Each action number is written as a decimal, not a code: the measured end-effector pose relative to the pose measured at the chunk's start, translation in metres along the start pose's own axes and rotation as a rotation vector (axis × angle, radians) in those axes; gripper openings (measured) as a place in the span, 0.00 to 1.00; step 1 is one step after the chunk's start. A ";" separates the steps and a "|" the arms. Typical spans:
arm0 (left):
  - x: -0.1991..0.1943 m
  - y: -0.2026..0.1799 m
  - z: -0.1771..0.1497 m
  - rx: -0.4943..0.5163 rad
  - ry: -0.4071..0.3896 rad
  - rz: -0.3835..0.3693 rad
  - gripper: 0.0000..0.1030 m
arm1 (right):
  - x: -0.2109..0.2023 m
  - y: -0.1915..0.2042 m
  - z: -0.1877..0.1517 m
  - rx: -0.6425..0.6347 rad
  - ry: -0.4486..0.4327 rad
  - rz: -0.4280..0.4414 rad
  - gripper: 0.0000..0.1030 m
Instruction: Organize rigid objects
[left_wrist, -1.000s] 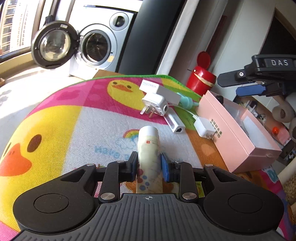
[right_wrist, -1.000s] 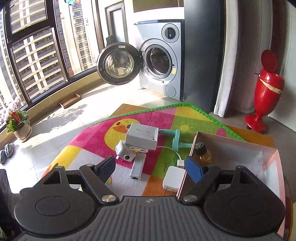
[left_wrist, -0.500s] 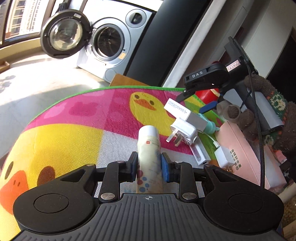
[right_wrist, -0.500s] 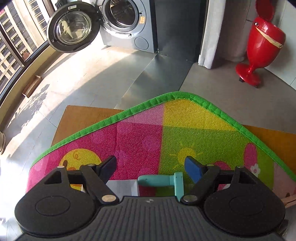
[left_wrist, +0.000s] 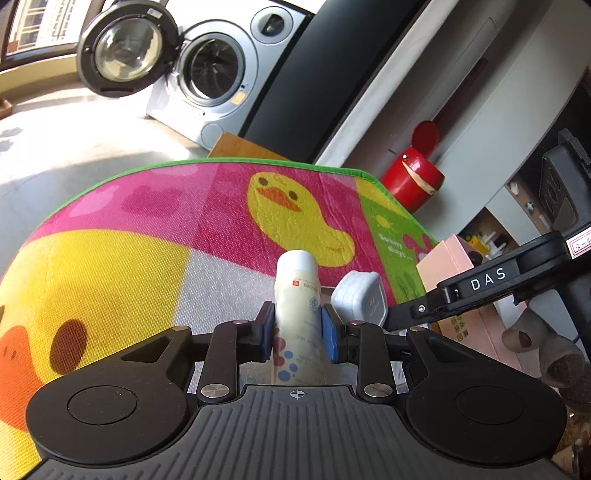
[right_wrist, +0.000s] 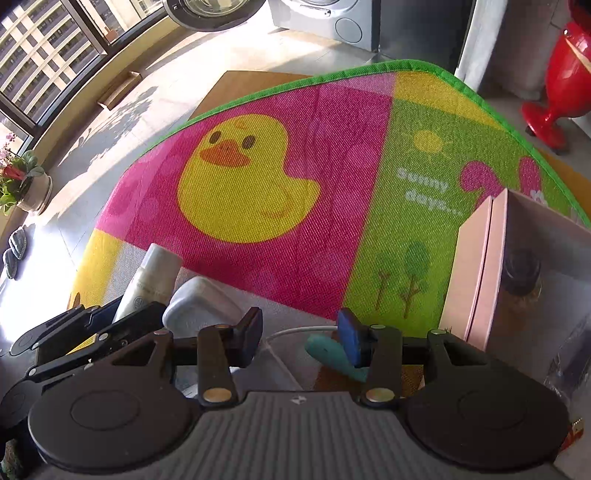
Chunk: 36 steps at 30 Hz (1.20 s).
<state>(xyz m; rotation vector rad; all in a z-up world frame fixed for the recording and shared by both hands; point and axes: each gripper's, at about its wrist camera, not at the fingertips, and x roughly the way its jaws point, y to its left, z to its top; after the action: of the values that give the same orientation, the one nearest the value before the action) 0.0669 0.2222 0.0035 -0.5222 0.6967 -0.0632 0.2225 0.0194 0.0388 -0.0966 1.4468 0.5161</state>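
My left gripper (left_wrist: 297, 334) is shut on a cream lotion tube (left_wrist: 298, 295) with blue dots, held above the colourful duck mat (left_wrist: 155, 236). A white plug adapter (left_wrist: 360, 297) lies just right of the tube. My right gripper (right_wrist: 300, 336) is open, low over the mat, with a white cable (right_wrist: 295, 331) between its fingers and a teal object (right_wrist: 327, 352) at its right finger. The tube (right_wrist: 151, 282) and adapter (right_wrist: 199, 304) show to its left. The pink box (right_wrist: 480, 266) stands open at the right, a dark-capped bottle (right_wrist: 521, 271) inside.
A washing machine (left_wrist: 207, 74) with its door open stands beyond the mat. A red bin (left_wrist: 413, 177) stands at the far right. Floor (right_wrist: 155, 85) and a window lie to the left. The right gripper's arm (left_wrist: 487, 280) crosses the left wrist view.
My left gripper has carried the tube nearer the adapter and box. My right gripper has come down low over the cable and teal object, right beside the left gripper.
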 end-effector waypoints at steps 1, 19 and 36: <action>-0.002 -0.002 -0.004 0.003 0.002 -0.004 0.30 | -0.003 0.000 -0.009 0.002 0.018 0.031 0.43; -0.059 -0.042 -0.076 0.143 0.080 -0.029 0.29 | -0.064 -0.018 -0.216 -0.225 -0.318 -0.139 0.55; -0.059 -0.058 -0.080 0.198 0.084 0.058 0.30 | -0.067 -0.013 -0.243 -0.270 -0.553 -0.089 0.65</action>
<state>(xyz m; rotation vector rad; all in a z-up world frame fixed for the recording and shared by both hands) -0.0217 0.1499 0.0145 -0.3102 0.7778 -0.0988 0.0017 -0.1002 0.0657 -0.2138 0.8255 0.6067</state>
